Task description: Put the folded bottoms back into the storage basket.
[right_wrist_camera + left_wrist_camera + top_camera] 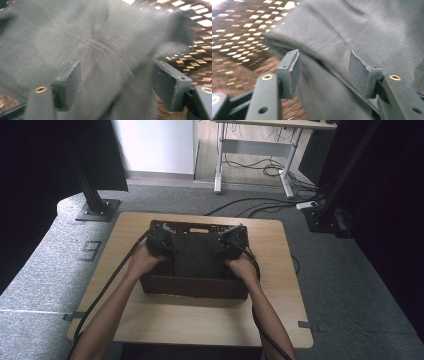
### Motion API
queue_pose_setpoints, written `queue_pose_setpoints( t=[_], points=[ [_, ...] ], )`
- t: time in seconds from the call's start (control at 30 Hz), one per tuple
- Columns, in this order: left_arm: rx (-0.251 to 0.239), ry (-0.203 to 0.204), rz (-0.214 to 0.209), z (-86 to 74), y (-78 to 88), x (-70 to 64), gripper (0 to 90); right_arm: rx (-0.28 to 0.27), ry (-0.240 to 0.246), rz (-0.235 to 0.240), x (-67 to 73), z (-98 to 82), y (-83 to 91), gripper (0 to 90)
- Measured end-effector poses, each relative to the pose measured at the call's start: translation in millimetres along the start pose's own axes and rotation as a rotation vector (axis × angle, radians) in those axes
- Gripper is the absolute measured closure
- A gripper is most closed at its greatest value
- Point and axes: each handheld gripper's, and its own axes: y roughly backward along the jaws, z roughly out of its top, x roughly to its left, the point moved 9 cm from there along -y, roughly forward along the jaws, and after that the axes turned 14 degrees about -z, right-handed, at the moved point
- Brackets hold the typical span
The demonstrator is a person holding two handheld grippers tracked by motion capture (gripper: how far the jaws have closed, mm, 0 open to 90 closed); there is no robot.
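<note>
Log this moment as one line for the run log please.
work: dark grey cloth laid in woven basket | left tongs: open over cloth | right tongs: open over cloth | basket on wooden table

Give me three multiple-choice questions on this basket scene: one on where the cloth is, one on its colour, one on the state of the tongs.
1. Where is the cloth?
A. in the basket
B. on the floor
C. on the bare table

2. What colour is the cloth?
A. white
B. dark grey
C. red

3. How do the left tongs and right tongs stand?
A. both open over the cloth
B. both clamped shut on the basket rim
C. one lying on the floor

Answers: 1 A, the high view shows it inside the woven walls. 2 B, grey in both gripper views. 3 A, a gap shows between each pair of jaws.
</note>
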Motion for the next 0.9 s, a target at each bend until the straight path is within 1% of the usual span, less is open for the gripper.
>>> queue_pose_setpoints(
  t=[0.03, 0.07, 0.13, 0.3, 0.47, 0.53, 0.6, 0.7, 0.8, 0.9],
  points=[
    [-0.023, 0.019, -0.001, 1.8, 4.7, 2.5, 37.5, -0.012, -0.005, -0.001, -3.0, 1.1, 2.7, 25.7],
    [-0.033, 0.022, -0.001, 2.6, 7.7, 3.7, 36.0, -0.028, -0.018, 0.001, -7.1, 2.6, 7.2, 25.7],
    [-0.055, 0.029, -0.009, 4.1, 13.9, 4.7, 33.2, -0.044, -0.027, -0.008, -13.5, 4.1, 13.5, 25.5],
    [-0.079, 0.025, -0.004, 2.6, 22.8, 4.3, 29.3, -0.083, -0.061, -0.005, -23.3, 6.8, 24.7, 24.1],
    [-0.090, 0.024, 0.006, -2.6, 31.0, 5.5, 25.8, -0.102, -0.059, -0.007, -27.7, 4.6, 32.6, 18.4],
    [-0.096, 0.023, 0.012, -6.2, 36.1, 6.4, 25.7, -0.106, -0.061, -0.003, -29.2, 2.9, 37.1, 18.7],
    [-0.100, 0.025, 0.022, -9.5, 40.7, 7.5, 24.3, -0.116, -0.059, -0.015, -32.1, 1.6, 42.0, 19.1],
    [-0.111, 0.026, 0.025, -15.2, 48.0, 7.8, 24.7, -0.121, -0.070, -0.035, -37.4, -2.1, 49.0, 21.6],
    [-0.126, 0.034, 0.049, -20.8, 55.0, 8.7, 27.4, -0.118, -0.068, -0.046, -40.7, -8.1, 55.1, 24.2],
    [-0.138, 0.039, 0.046, -27.4, 60.9, 7.6, 27.8, -0.121, -0.073, -0.056, -44.6, -16.0, 62.3, 26.9]
  ],
)
